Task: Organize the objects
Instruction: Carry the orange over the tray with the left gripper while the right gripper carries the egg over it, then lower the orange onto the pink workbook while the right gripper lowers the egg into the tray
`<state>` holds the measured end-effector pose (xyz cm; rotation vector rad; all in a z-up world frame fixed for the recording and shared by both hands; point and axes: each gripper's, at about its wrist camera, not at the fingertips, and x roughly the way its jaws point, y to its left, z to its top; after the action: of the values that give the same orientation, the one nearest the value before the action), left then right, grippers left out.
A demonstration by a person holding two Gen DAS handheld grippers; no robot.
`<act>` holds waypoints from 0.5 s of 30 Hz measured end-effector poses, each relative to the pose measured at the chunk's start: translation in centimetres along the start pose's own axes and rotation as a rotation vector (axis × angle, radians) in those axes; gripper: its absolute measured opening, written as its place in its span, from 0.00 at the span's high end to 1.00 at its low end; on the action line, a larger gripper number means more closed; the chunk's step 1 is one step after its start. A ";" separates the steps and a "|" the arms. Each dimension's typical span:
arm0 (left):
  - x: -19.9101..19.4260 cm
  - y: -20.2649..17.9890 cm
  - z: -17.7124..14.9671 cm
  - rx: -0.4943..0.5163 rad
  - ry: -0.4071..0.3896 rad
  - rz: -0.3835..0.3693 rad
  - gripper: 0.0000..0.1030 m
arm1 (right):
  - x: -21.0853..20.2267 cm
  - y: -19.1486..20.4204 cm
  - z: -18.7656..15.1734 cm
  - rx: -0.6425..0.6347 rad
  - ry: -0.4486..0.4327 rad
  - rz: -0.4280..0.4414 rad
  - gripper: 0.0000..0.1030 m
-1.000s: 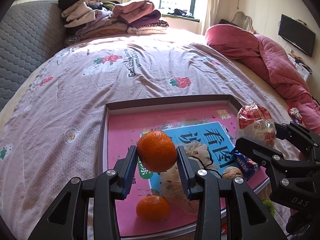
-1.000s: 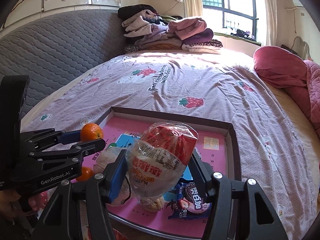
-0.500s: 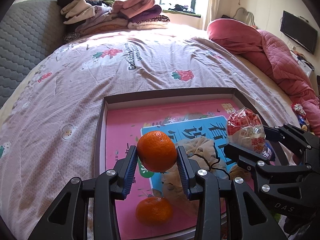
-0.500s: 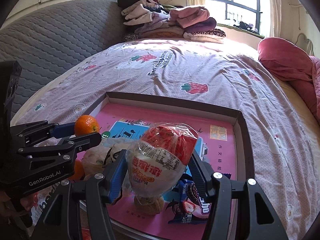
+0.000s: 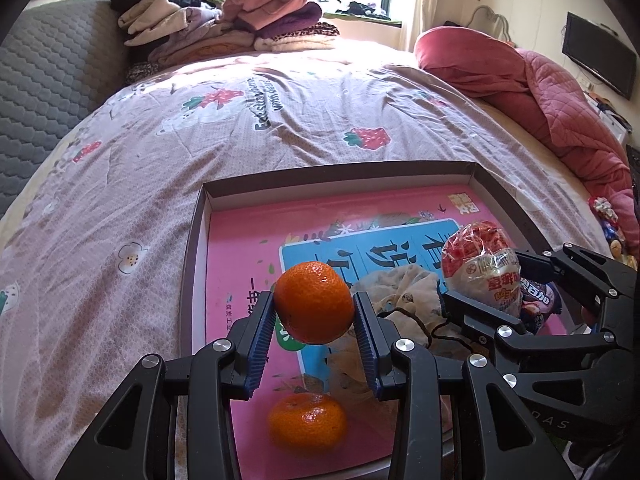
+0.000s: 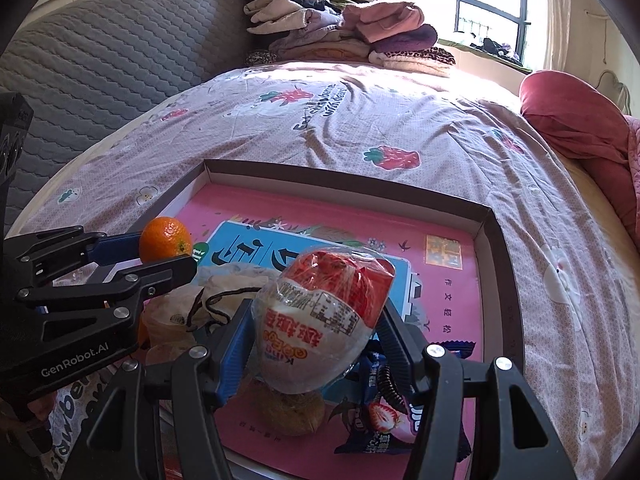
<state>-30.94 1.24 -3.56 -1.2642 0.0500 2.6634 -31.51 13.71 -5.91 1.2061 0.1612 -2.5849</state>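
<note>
Over the near half of the shallow box (image 5: 486, 184), in the left wrist view, your left gripper (image 5: 314, 314) is clamped on an orange (image 5: 314, 307), its blue pads pressing both sides and the fruit held clear of the box floor. A second orange (image 5: 307, 420) lies in the box just below it, near the front rim, and a crumpled cloth pouch (image 5: 404, 292) sits in the box just to the right. You look to be mid-placement, so the next move calls for lowering the fruit onto bare pink floor to the left of the pouch before letting go.

Above the same box, in the right wrist view, your right gripper (image 6: 316, 332) grips a wrapped snack packet (image 6: 326, 312), jaws spread wide around it. Under it in the box lie a brown round thing (image 6: 292, 412) and a blue wrapper (image 6: 384, 420). Set the packet toward the empty far right corner of the box, I'd judge.
</note>
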 end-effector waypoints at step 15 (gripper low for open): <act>1.0 -0.2 -0.7 0.010 0.038 0.018 0.61 | 0.5 0.0 -0.3 -0.001 0.019 -0.016 0.42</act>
<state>-30.99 1.51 -4.70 -1.3175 0.0810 2.6508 -31.58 13.69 -6.44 1.2335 0.1773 -2.5874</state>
